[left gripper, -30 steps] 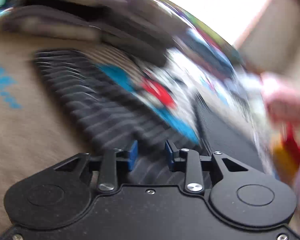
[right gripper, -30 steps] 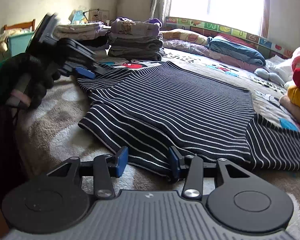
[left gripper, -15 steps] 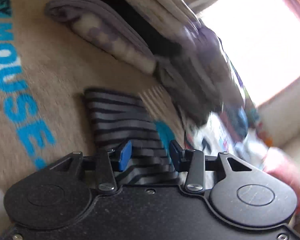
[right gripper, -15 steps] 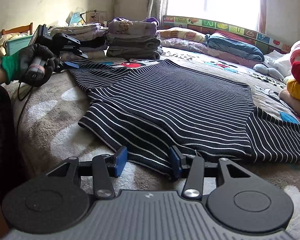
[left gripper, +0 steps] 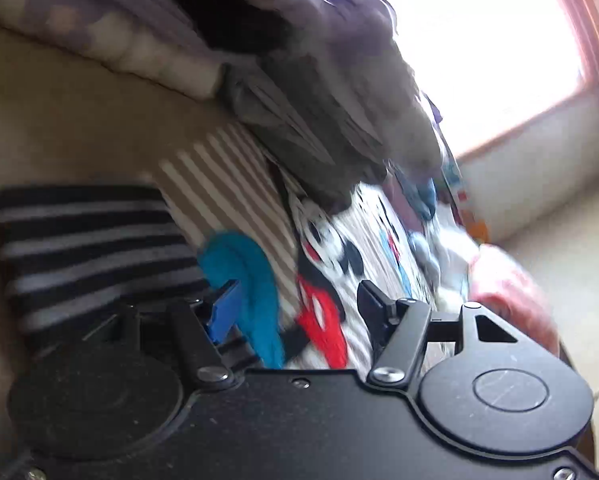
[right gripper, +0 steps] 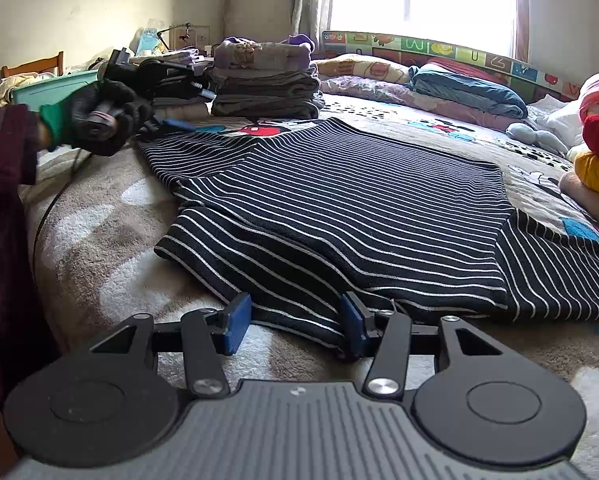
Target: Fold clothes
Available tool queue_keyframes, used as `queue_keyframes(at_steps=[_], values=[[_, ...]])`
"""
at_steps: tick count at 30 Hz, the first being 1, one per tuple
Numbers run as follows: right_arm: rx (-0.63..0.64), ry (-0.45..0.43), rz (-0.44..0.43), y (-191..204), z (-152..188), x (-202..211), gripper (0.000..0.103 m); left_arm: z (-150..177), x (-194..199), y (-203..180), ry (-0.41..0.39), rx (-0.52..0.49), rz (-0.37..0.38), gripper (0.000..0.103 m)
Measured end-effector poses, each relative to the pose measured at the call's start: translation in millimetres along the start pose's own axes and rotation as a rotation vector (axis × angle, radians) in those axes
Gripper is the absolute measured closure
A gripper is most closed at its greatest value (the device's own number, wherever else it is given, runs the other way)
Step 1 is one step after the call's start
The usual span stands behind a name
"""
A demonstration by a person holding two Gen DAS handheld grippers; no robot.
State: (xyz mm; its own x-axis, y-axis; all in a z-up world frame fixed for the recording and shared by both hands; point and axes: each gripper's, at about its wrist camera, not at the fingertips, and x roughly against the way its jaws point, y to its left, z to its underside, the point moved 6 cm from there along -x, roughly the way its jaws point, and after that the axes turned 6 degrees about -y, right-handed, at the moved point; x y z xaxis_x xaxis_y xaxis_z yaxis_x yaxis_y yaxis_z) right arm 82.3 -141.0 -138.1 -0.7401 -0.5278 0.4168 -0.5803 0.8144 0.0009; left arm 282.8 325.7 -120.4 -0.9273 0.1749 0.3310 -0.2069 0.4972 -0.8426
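faintly, no legible writing, striped shirt (right gripper: 339,200)

Blown-out window (right gripper: 419,0) backlight, left view motion-blurred

Left gripper (left gripper: 299,304) jaws opening, nothing between the pads; it sits at the far corner of the shirt (right gripper: 339,208), held by a gloved left hand (right gripper: 103,120), dark sleeve behind it. Right gripper (right gripper: 295,320) low at the shirt's near edge, jaws opening, hem lying between the blue pads (right gripper: 235,322), not pinched.
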Motion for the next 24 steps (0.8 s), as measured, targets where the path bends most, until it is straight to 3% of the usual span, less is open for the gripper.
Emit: queue_keyframes(at_steps=[3,5,8,10,13,18,24], values=[[-0.003,-0.005,-0.004,-1.0,-0.1,-0.6,0.051,-16.1,22.5,-1.5,-0.040,0.033,0.063,0.040],[-0.008,-0.010,-0.008,-1.5,-0.1,-2.0,0.050,-21.9,30.1,3.2,-0.025,0.055,0.069,0.040],[-0.019,-0.010,-0.013,-1.9,-0.7,-3.7,0.048,-24.6,22.8,23.2,-0.026,0.070,-0.027,0.040],[-0.019,-0.007,-0.013,-1.2,-0.9,-4.2,0.047,-29.5,20.6,30.1,-0.087,0.081,-0.051,0.044],[-0.018,0.004,-0.007,-0.2,-2.2,-4.2,0.047,-30.4,26.2,24.8,-0.185,0.096,-0.020,0.044],[-0.027,0.020,0.002,3.2,-2.6,2.6,0.047,-5.7,36.3,-0.3,-0.195,0.015,0.046,0.044],[-0.078,0.006,-0.025,1.3,-6.1,17.1,0.047,60.9,49.8,-46.2,-0.113,-0.200,0.015,0.040]])
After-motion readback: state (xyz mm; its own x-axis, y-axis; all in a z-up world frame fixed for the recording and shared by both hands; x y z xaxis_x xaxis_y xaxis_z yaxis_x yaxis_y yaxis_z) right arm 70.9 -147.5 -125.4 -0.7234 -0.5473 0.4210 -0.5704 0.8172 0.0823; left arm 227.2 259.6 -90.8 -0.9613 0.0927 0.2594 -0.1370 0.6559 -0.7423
